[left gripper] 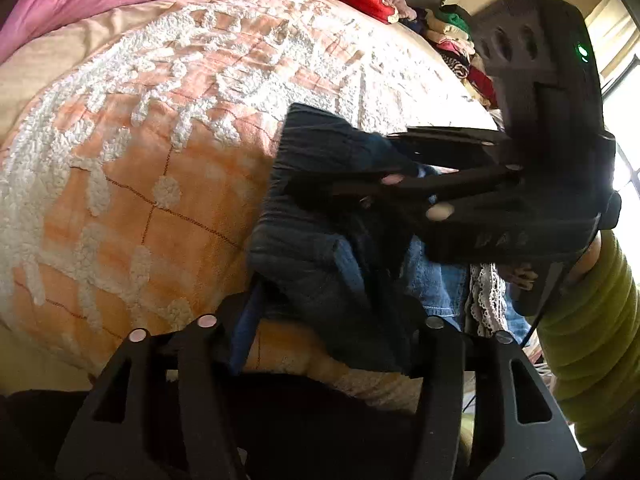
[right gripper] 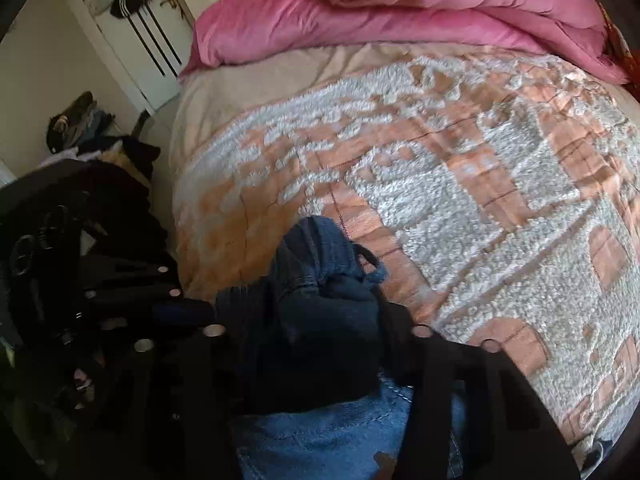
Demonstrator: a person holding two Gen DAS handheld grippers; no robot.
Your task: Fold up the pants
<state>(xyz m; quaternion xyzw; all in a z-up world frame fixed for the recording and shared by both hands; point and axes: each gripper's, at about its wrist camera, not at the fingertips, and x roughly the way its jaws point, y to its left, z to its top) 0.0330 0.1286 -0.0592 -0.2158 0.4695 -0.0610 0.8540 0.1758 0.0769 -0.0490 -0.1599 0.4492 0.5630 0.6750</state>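
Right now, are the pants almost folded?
Partly. The pants are already bunched into a thick dark bundle at the edge of the bed. The right gripper and the left gripper both seem to hold it. Still left: laying it flat and neat, since it looks lumpy.

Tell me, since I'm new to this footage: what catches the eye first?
The bunched dark blue pants at the near edge of the bed, gripped from both sides by the left hand-held gripper and the right hand-held gripper. Behind them spreads the orange-and-white fleecy blanket, with a pink duvet heaped at the far end.
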